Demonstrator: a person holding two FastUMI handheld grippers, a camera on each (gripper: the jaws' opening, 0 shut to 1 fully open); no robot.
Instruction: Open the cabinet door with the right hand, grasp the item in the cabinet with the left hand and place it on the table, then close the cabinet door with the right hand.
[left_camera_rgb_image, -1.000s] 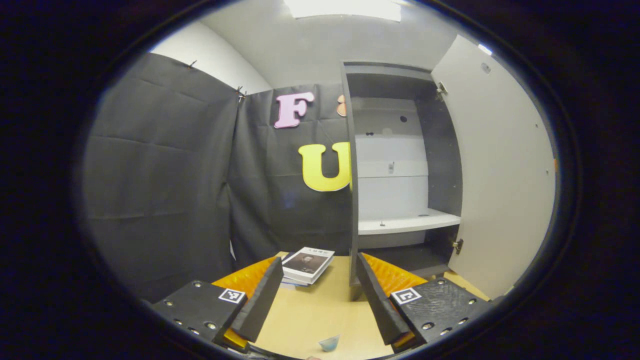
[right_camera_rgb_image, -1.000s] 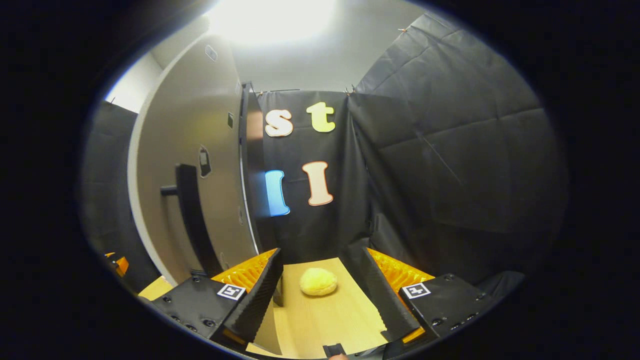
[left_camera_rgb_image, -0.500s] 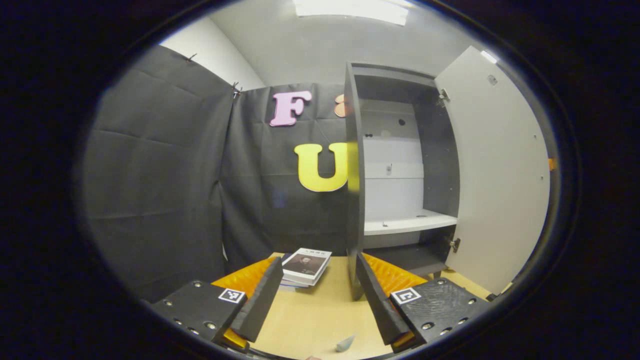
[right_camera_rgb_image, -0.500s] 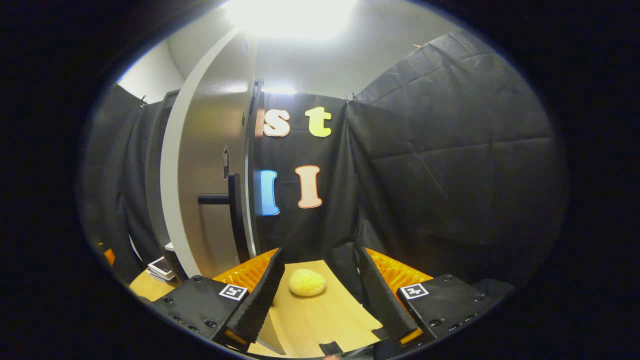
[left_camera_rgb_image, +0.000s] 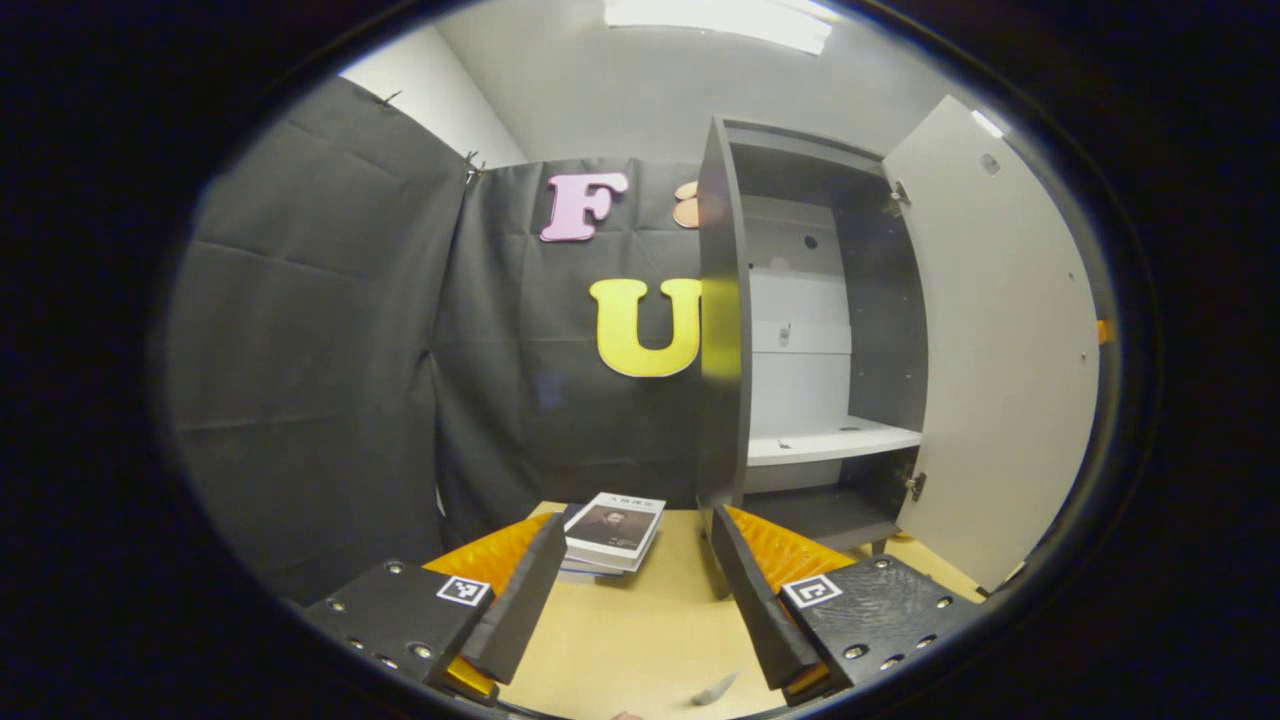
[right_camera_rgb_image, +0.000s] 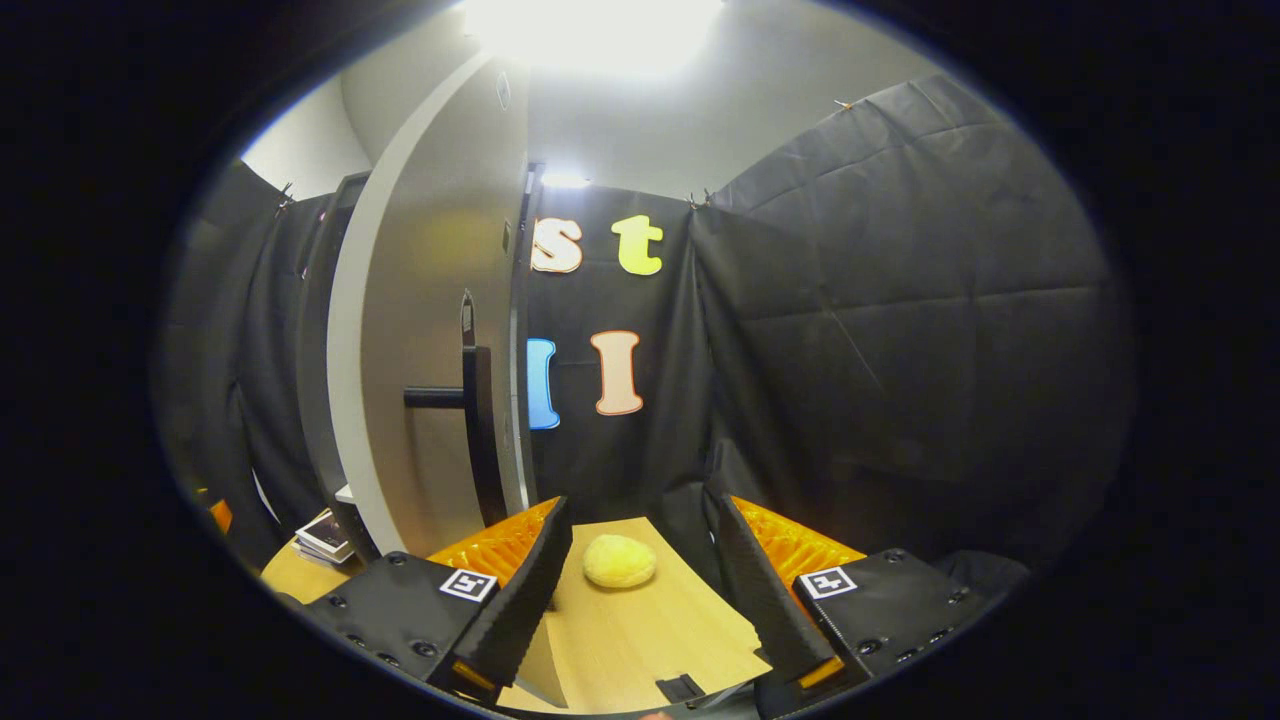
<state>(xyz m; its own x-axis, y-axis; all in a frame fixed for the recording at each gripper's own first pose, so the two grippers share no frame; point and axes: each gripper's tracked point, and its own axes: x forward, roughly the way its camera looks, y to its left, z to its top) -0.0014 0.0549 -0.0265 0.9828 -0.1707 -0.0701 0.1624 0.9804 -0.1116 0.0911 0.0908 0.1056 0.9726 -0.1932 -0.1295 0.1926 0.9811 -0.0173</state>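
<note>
Left gripper (left_camera_rgb_image: 633, 585) spread wide, nothing between its fingers, hovering over the table (left_camera_rgb_image: 620, 640) in front of the cabinet (left_camera_rgb_image: 800, 330). Small pale scrap (left_camera_rgb_image: 715, 688) on the table just below the gripper, what it is unclear. Past the fingertips, a stack of books (left_camera_rgb_image: 612, 530) lies flat on the table, just left of the cabinet's near side panel. Cabinet stands open: door (left_camera_rgb_image: 1000, 340) swung out to the right of the opening, hinges visible on its inner edge. Inside, a white shelf (left_camera_rgb_image: 830, 440) with nothing on it apart from small fittings; lower compartment dark, contents cannot be told.

Right gripper (right_camera_rgb_image: 640, 580) also spread wide, gripping nothing, over the table (right_camera_rgb_image: 640, 640) to the right of the cabinet door (right_camera_rgb_image: 440, 330). Between and just beyond its fingertips, a round yellow soft item (right_camera_rgb_image: 619, 561) sits on the table, right of the door, not touching either finger. Door seen from its outer face, dark bar handle (right_camera_rgb_image: 478, 420) sticking out near its free edge, clear of the gripper. Books (right_camera_rgb_image: 325, 537) show low, left of the door.
</note>
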